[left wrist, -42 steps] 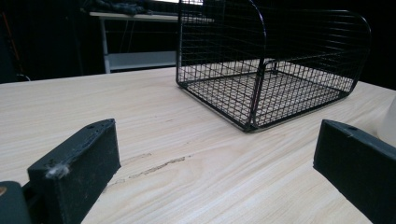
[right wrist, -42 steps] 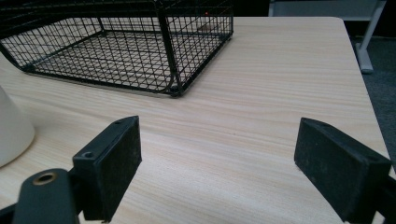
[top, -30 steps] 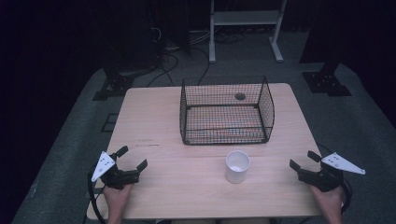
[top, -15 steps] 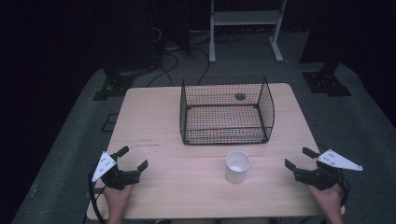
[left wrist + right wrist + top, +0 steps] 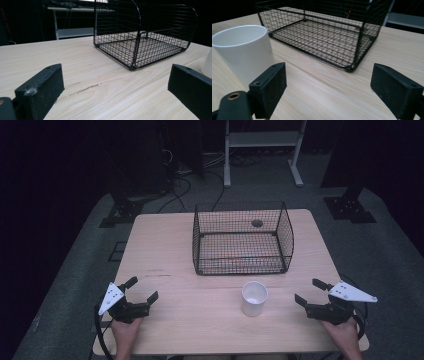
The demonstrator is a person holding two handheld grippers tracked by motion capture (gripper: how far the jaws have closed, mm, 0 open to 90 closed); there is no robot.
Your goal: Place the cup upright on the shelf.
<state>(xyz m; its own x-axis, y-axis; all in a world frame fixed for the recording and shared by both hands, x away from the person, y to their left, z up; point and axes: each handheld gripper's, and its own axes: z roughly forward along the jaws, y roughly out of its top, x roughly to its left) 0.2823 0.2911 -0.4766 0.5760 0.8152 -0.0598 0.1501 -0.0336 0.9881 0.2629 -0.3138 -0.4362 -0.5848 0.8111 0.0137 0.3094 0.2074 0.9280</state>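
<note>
**White cup upright near the front edge, both grippers released**

The white cup (image 5: 254,298) stands upright on the wooden table (image 5: 165,255), close to the front edge and a little right of its middle, mouth up. It sits just in front of the black wire basket (image 5: 242,239), apart from it; the basket occupies the back half of the surface.

The right gripper (image 5: 311,294) is near the front right corner, pointing toward the cup but well apart from it. Its jaws have just been opening, with nothing between them.

The left gripper (image 5: 142,289) rests near the front left corner, jaws spread wide and holding nothing.
</note>
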